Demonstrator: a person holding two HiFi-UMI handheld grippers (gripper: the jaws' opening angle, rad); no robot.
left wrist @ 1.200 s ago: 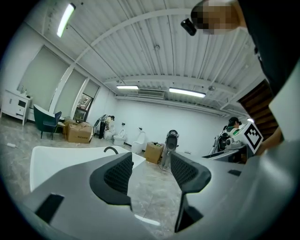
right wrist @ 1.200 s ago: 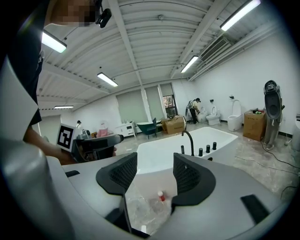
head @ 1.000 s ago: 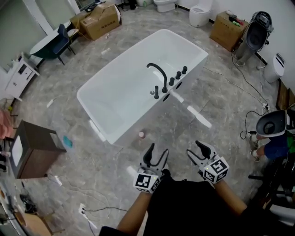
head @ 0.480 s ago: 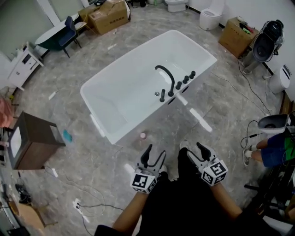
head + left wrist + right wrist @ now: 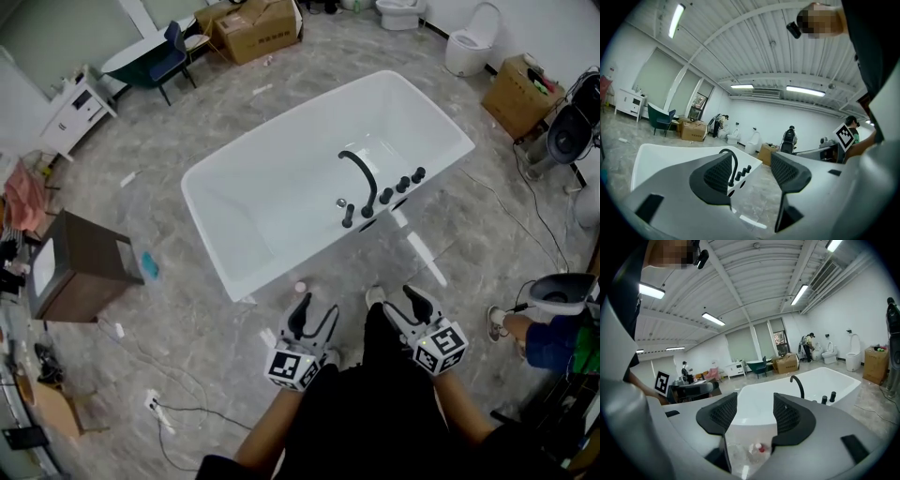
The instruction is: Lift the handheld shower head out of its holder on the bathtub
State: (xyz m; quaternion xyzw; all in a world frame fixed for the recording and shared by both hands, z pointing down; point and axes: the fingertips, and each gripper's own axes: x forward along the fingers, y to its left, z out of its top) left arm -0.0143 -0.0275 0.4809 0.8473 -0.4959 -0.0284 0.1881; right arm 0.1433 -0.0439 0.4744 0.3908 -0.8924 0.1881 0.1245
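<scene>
Counting two grippers, both at the bottom centre of the head view. Left gripper (image 5: 317, 307): jaws spread wide, nothing between them. Right gripper (image 5: 397, 302): same, wide open and empty. Each has two black pads with a fine mesh texture on grey plastic bodies, plus one black-and-white marker cube (image 5: 440, 348).

One bathtub (image 5: 225, 267), white, glossy, rectangular with rounded corners, sits diagonally across the frame centre, well apart from both grippers. Its near long rim carries the black fittings in a row:
- one arched tube spout (image 5: 359, 172)
- three short round knobs (image 5: 403, 185) to the right of the spout
- one handheld shower head (image 5: 348, 217), a short black cylinder, upright on the rim just left of the spout base. The holder is too small to make out.

Floor (image 5: 187, 356) is grey marbled stone. One small clear bottle with a red cap (image 5: 300, 286) lies between the tub and the grippers.

Two brown cardboard boxes (image 5: 258, 19) sit at top centre and top right. Two white toilets (image 5: 464, 47) are along the top edge. One dark-brown box-shaped cabinet (image 5: 80, 267) stands at left.
</scene>
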